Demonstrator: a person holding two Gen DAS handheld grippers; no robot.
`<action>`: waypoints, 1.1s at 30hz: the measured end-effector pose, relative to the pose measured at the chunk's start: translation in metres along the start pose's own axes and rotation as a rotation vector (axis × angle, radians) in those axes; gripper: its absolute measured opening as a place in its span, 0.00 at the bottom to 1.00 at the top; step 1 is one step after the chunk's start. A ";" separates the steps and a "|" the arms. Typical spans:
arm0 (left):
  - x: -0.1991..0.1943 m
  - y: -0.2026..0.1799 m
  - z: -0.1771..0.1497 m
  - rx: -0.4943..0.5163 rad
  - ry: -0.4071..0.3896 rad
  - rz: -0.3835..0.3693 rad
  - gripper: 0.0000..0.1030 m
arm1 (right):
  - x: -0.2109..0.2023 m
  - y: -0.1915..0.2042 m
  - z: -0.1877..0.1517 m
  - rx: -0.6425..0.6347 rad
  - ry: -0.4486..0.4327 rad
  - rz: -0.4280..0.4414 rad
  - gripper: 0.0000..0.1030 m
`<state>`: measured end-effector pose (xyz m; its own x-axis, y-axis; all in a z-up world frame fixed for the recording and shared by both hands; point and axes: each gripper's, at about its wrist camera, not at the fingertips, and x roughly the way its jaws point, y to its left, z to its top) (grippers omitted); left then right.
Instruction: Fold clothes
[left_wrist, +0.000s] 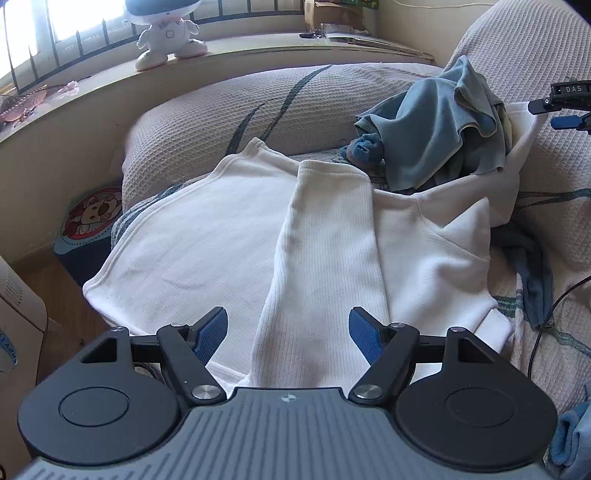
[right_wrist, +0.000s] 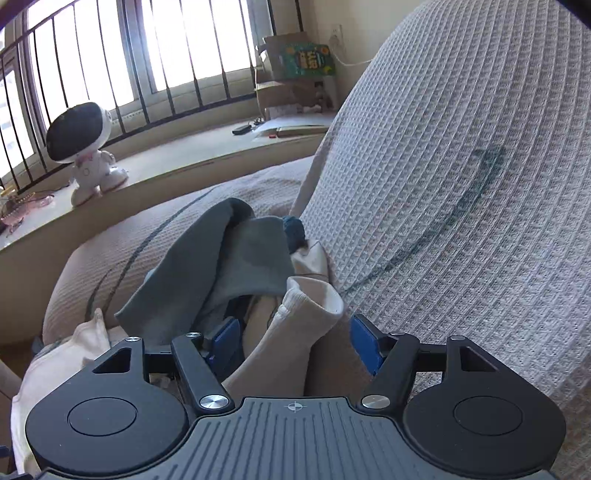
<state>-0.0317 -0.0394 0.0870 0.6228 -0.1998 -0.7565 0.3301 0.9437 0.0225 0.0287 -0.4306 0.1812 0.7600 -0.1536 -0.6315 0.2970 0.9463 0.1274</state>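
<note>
**White sweater half folded, both hands free**

Blue pads on the left gripper (left_wrist: 288, 334) stand well apart above a sleeve (left_wrist: 328, 266) folded across the white sweater (left_wrist: 192, 251); nothing is between them. The right gripper (right_wrist: 293, 341) is also open, its fingers (right_wrist: 364, 341) either side of a ribbed cuff (right_wrist: 314, 302) without pressing on it, as far as I can tell.

The sweater lies spread over the sofa seat (left_wrist: 546, 332), its hem hanging over the front edge.

Risks, as I judge them: the overhanging hem could slide off if the cloth is tugged forward. A careless pinch at the cuff could drag the blue cloth (left_wrist: 443, 129) heaped against the sofa back (right_wrist: 461, 184), since that pile sits on the sweater's far part and hinders the next fold. A black cable (left_wrist: 543, 321) trails near the seat's right side and might snag.

Beyond the sofa arm (left_wrist: 229, 110), a toy robot (left_wrist: 166, 37) stands on the windowsill (left_wrist: 92, 96), well clear.
</note>
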 end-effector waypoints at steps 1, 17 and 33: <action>0.000 0.002 0.000 -0.006 0.001 0.007 0.69 | 0.002 0.000 -0.002 -0.008 0.007 0.000 0.43; -0.001 0.011 -0.005 -0.024 -0.008 0.010 0.71 | -0.114 0.132 -0.037 -0.258 -0.110 0.417 0.02; 0.002 0.007 -0.012 0.007 0.025 -0.021 0.77 | -0.085 0.039 -0.086 -0.180 0.086 0.022 0.52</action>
<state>-0.0362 -0.0299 0.0778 0.5979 -0.2134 -0.7727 0.3482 0.9374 0.0106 -0.0744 -0.3557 0.1742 0.7109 -0.1143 -0.6939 0.1663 0.9860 0.0079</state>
